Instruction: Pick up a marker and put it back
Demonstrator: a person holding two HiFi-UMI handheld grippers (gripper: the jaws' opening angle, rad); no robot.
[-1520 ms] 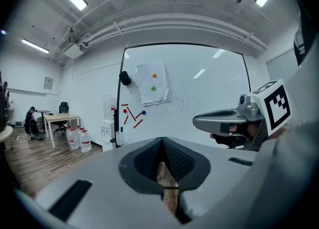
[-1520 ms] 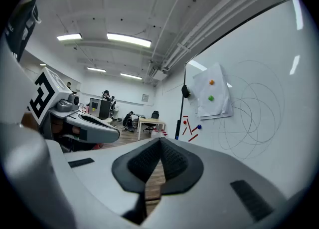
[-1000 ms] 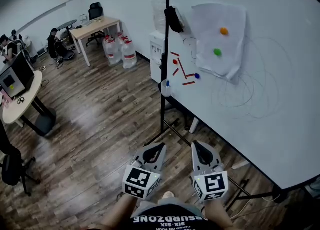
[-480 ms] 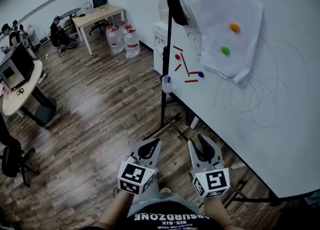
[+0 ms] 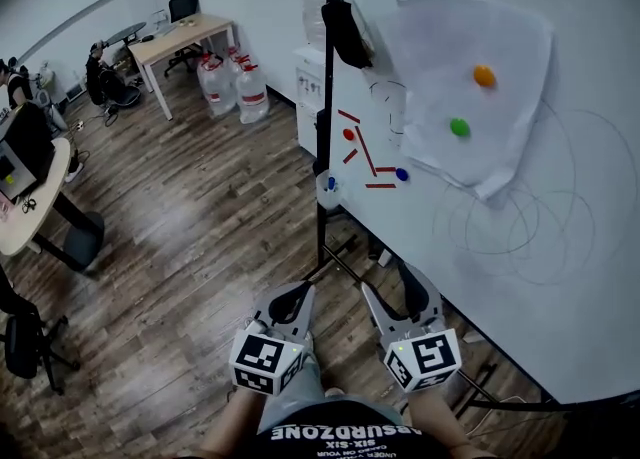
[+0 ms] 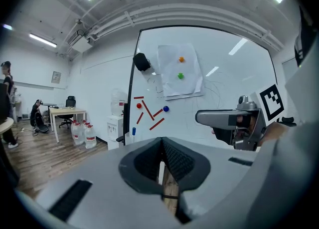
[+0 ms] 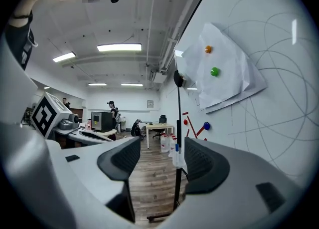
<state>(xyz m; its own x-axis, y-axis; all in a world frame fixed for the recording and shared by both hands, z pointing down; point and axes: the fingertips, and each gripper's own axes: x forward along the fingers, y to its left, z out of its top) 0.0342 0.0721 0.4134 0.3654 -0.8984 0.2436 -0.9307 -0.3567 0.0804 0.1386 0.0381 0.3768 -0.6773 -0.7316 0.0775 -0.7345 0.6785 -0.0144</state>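
A blue-capped marker point(image 5: 330, 184) stands in a small clear cup point(image 5: 327, 193) at the whiteboard's point(image 5: 560, 307) left edge, well ahead of both grippers. The same marker point(image 6: 133, 131) shows in the left gripper view, and the marker point(image 7: 177, 148) also shows beyond the right jaws. Red strips point(image 5: 366, 153) and a blue magnet point(image 5: 401, 174) sit on the board. My left gripper point(image 5: 293, 296) is shut and empty, its pads point(image 6: 172, 158) meeting. My right gripper point(image 5: 393, 285) is opening, jaws spread wide with nothing between them; my right gripper point(image 7: 158, 160) points along the board.
A black eraser point(image 5: 347, 32) sits at the board's top-left corner, and a paper sheet point(image 5: 470, 87) hangs under orange and green magnets. The stand's black pole point(image 5: 322, 137) runs down to the wooden floor. Water bottles point(image 5: 225, 82), a desk point(image 5: 185, 37) and a round table point(image 5: 30, 202) stand to the left.
My right gripper's jaws have gone from shut to wide open. Both grippers have dropped slightly in the head view, and the whiteboard has shifted a little.
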